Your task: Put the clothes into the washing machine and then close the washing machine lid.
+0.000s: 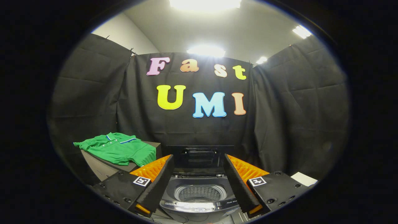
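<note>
Gripper view, tool: the tool [199, 183] has its two fingers spread wide apart, with nothing between them and nothing touching either one.
Gripper view, fingers: the left finger [157, 183] and the right finger [239, 183] slope inward toward the far end, framing the washing machine between them.
Gripper view, washing machine: the washing machine [199, 203] sits low, between and just ahead of the fingers; it is a dark top-loader with its opening facing up.
Gripper view, drum: the perforated drum [199, 193] shows through the round opening and looks empty as far as can be seen.
Gripper view, lid: the lid [199, 155] stands raised at the back of the machine, upright against the black booth wall, its handle side toward the tool.
Gripper view, clothes: a green polo shirt [119, 149] lies spread flat, beyond the left finger and to the left of the machine, well apart from the tool.
Gripper view, shirt direction: its long axis runs roughly left to right, collar toward the booth wall, one sleeve reaching out to the left.
Gripper view, tabletop: the shirt rests on a dark tabletop [99, 166], draping over its near edge.
Gripper view, other: a white flat object [304, 179] sits beyond the right finger; what it is cannot be told.
</note>
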### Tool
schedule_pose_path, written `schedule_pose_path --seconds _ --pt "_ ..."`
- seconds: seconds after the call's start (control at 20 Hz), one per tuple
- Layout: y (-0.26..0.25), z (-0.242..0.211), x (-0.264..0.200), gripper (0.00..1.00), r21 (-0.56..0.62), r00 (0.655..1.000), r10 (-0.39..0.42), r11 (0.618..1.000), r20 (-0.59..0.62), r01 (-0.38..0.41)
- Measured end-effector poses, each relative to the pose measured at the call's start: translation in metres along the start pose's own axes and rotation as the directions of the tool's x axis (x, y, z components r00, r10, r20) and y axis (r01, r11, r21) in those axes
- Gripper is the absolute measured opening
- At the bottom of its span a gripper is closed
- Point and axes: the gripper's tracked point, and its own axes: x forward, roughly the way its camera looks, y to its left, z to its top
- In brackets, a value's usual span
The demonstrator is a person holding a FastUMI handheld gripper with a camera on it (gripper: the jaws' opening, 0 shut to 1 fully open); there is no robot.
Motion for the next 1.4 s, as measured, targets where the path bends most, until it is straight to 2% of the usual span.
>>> schedule_pose_path --seconds 0.2,0.45,0.8,1.4 --pt "0.017 0.007 0.009 0.98 -0.008 0.995 0.096 0.995 0.012 -0.096" --pt "0.038 0.016 0.021 0.98 0.062 0.976 0.217 0.974 0.009 -0.217" --pt "0.074 0.033 0.04 0.98 0.094 0.955 0.296 0.952 -0.028 -0.292" --pt "0.187 0.066 0.087 0.98 0.085 0.901 0.425 0.904 -0.086 -0.418"
